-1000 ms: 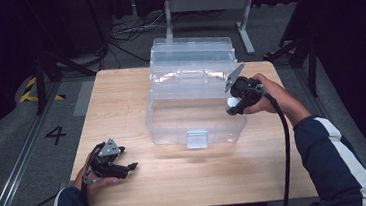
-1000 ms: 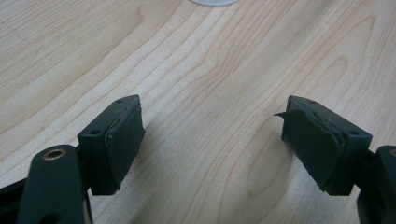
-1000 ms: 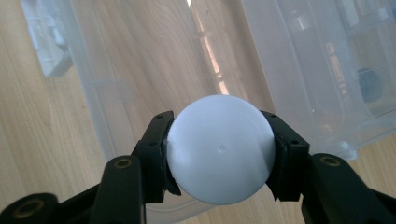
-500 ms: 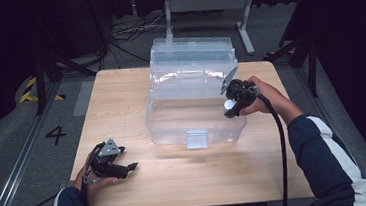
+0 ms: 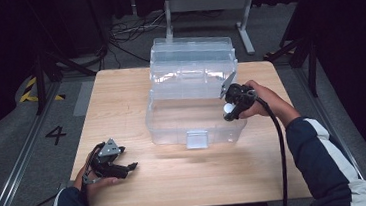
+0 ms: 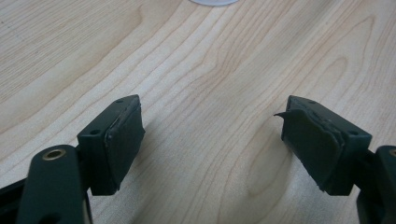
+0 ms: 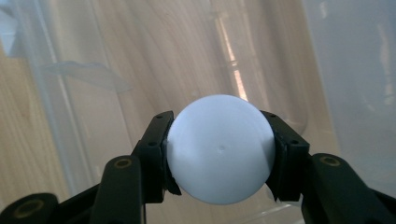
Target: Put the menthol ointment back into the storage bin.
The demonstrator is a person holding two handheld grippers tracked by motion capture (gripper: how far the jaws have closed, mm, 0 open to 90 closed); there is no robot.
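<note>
While clamped between the right gripper (image 7: pixel 220 154) pads, the white ball (image 7: pixel 220 149) hangs inside the clear box (image 5: pixel 173 124).

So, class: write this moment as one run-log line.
right gripper: shut on white plastic ball, over open clear plastic box | left gripper: open, empty, over wooden table

Looks like lab or test room, not home. Small wooden table (image 5: pixel 120 98) stands alone on grey floor. Black curtains hang all round. Metal rails (image 5: pixel 12 183) run past table's left edge. Number 4 (image 5: pixel 56 135) painted on floor. Cables (image 5: pixel 125 35) and metal stand (image 5: pixel 207 3) behind far edge.
</note>
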